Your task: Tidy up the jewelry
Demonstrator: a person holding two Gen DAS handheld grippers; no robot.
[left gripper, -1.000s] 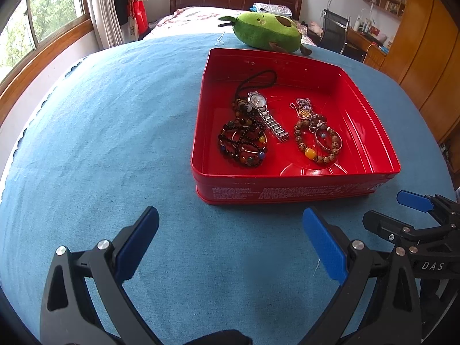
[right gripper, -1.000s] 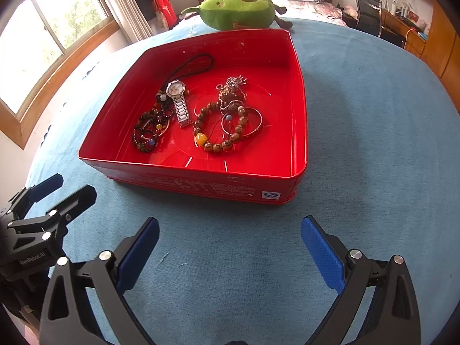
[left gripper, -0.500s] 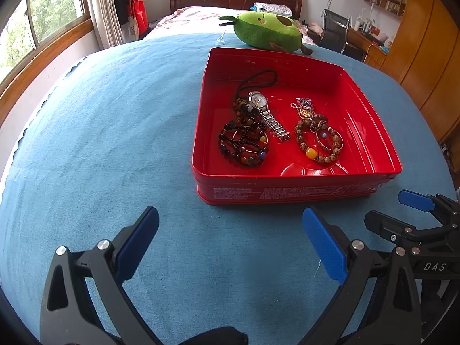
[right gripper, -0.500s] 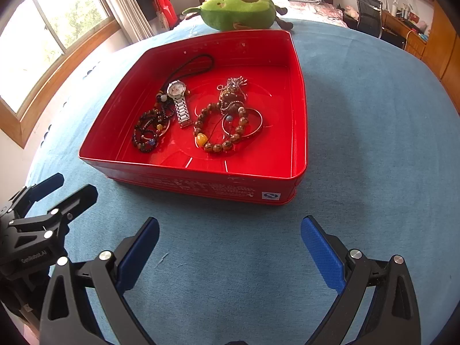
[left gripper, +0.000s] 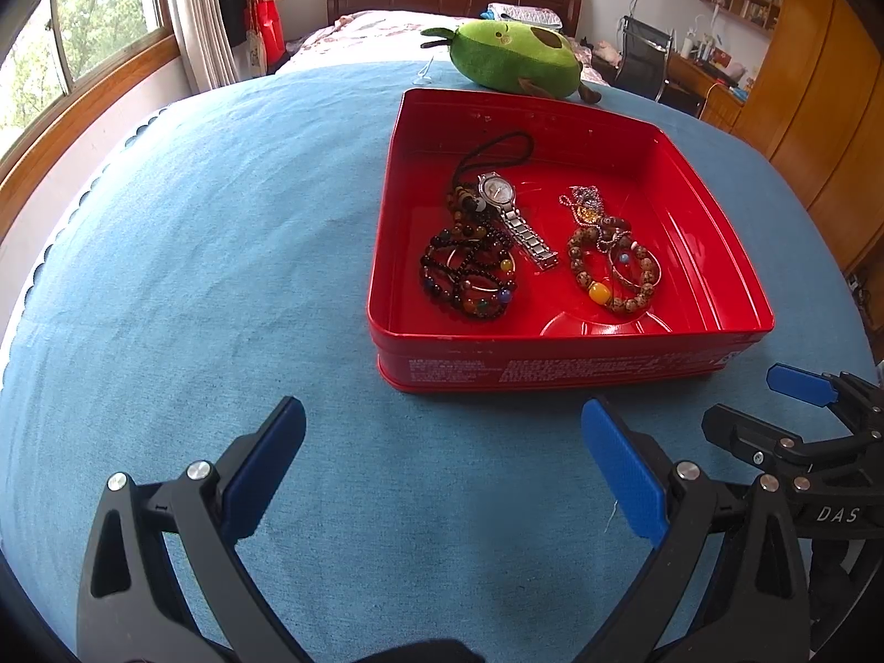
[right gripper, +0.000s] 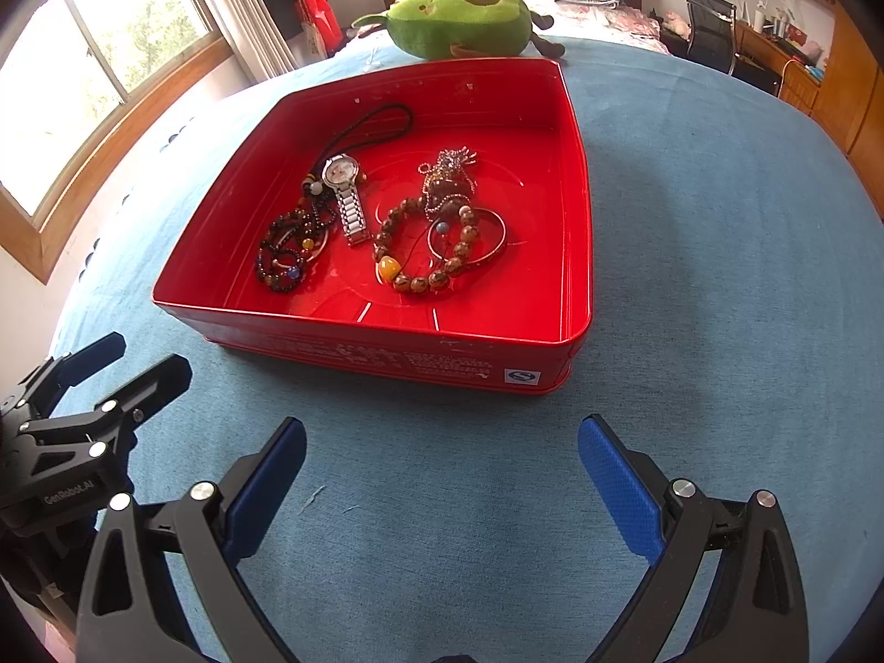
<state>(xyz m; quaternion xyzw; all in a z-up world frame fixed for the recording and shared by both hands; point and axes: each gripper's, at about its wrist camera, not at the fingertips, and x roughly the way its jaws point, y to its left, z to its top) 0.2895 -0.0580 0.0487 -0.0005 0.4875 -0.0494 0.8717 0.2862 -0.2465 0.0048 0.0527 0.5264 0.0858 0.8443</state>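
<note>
A red tin tray (left gripper: 552, 370) (right gripper: 387, 353) sits on the blue cloth and holds the jewelry. Inside lie a silver watch (left gripper: 511, 215) (right gripper: 347, 196), a dark beaded bracelet (left gripper: 469, 276) (right gripper: 287, 254), a brown bead bracelet with an amber bead (left gripper: 610, 276) (right gripper: 425, 254), a thin bangle (right gripper: 469, 235) and a silver chain pendant (left gripper: 585, 204) (right gripper: 450, 171). My left gripper (left gripper: 442, 464) (right gripper: 105, 364) hovers open in front of the tray's near wall. Beside it, my right gripper (right gripper: 442, 475) (left gripper: 773, 403) is open too, holding nothing.
A green avocado plush (left gripper: 514, 58) (right gripper: 461, 22) lies just behind the tray. The blue cloth (left gripper: 193, 248) spreads wide to the left of the tray. A window (left gripper: 66, 44), a bed and wooden cabinets (left gripper: 817, 83) ring the room.
None of the jewelry has moved. The views have shifted only very slightly; both grippers stay open in front of the tray.
</note>
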